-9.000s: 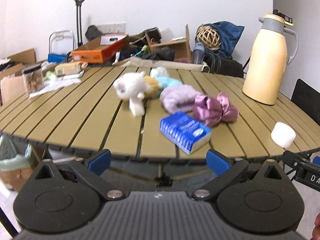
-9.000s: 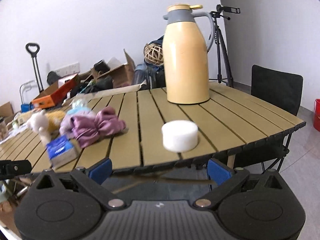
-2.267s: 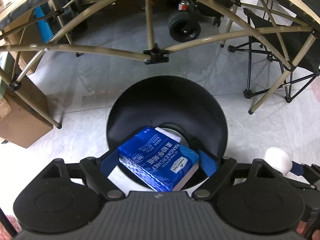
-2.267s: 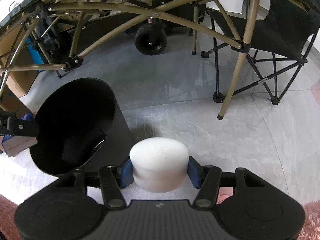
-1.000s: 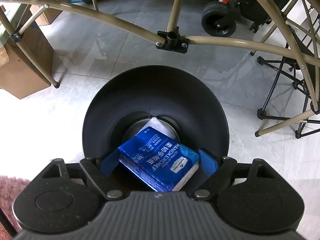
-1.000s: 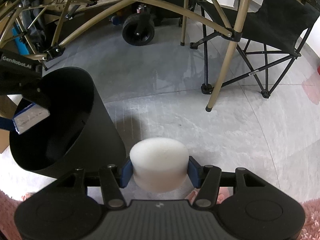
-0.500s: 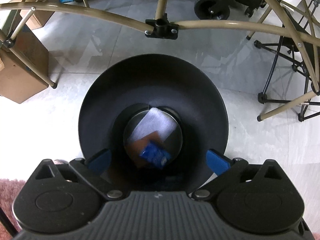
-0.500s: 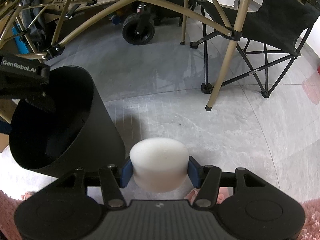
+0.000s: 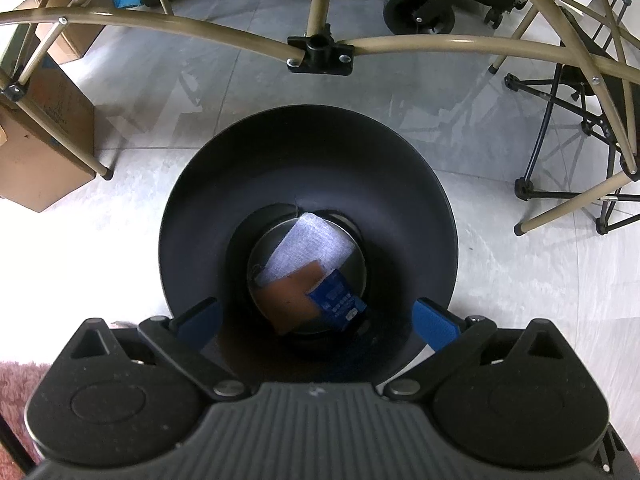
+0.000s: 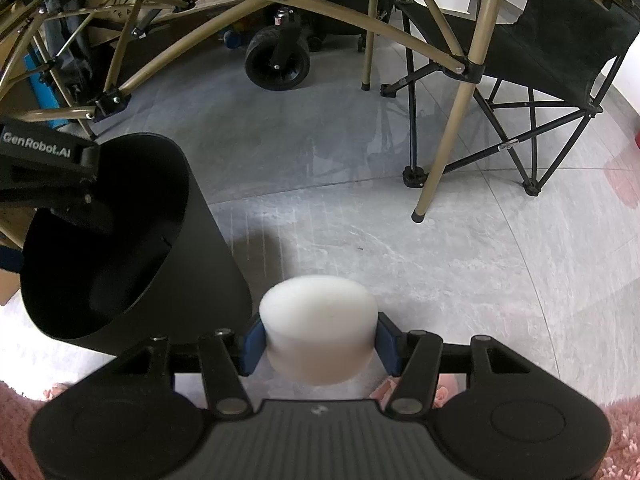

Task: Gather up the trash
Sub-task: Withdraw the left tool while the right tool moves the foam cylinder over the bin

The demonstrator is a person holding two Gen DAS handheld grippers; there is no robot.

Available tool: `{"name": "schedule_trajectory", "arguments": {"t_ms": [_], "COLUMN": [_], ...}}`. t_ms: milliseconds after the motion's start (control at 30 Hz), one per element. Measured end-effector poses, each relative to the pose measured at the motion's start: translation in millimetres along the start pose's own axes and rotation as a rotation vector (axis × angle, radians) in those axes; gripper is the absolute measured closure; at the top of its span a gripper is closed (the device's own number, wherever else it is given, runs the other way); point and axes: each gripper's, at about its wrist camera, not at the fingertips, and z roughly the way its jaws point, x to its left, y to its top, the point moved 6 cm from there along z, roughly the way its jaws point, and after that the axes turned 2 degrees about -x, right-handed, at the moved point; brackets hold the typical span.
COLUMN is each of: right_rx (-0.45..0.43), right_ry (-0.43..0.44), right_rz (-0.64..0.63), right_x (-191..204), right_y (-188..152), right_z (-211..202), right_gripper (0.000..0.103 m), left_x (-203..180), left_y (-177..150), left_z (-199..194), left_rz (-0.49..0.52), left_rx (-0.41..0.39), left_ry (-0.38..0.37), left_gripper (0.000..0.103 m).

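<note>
A black round bin (image 9: 308, 152) stands on the grey floor under the table. At its bottom lie the blue tissue pack (image 9: 337, 301), a white cloth (image 9: 310, 249) and a brown sheet (image 9: 289, 295). My left gripper (image 9: 314, 318) is open and empty, right above the bin's mouth. My right gripper (image 10: 319, 340) is shut on a white foam puck (image 10: 319, 326), held above the floor to the right of the bin (image 10: 120, 240). The left gripper's body (image 10: 44, 172) shows over the bin's rim in the right wrist view.
Tan table legs and struts (image 9: 320, 46) cross above the bin. A black folding chair (image 10: 520, 60) stands to the right, a wheeled cart (image 10: 278, 58) behind. A cardboard box (image 9: 40, 128) sits at the left. A pink rug (image 10: 624, 440) lies at the near edge.
My left gripper opened and the blue tissue pack fell to the bottom of the bin. My right gripper still holds the white puck, nearly still beside the bin.
</note>
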Motion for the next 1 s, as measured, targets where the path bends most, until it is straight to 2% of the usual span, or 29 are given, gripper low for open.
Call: {"name": "schedule_trajectory", "arguments": {"t_ms": [400,700,1000], "right_rx": [-0.044,-0.085,-0.016], "right_ry": [0.057,0.135,0.220], "right_rz": [-0.004,-0.041,-0.084], "right_x": [23.9,62.2,106.8], "right_y": [18.6,40.7,53.1], "right_z": [-16.4,-32.2,-28.1], "right_gripper": [0.047,0.047,0.047], "left_x": [34.4,69.5,111.8], "left_y": [2.8,0.4,-3.9], "left_z": [-13.0,-19.4,-18.0], "left_rz": [-0.012,-0.034,-0.086], "left_rx": [-0.053,-0.074,-0.070], "left_ry": [0.034,0.068,0.105], "left_gripper": [0.000,0.000,0.000]}}
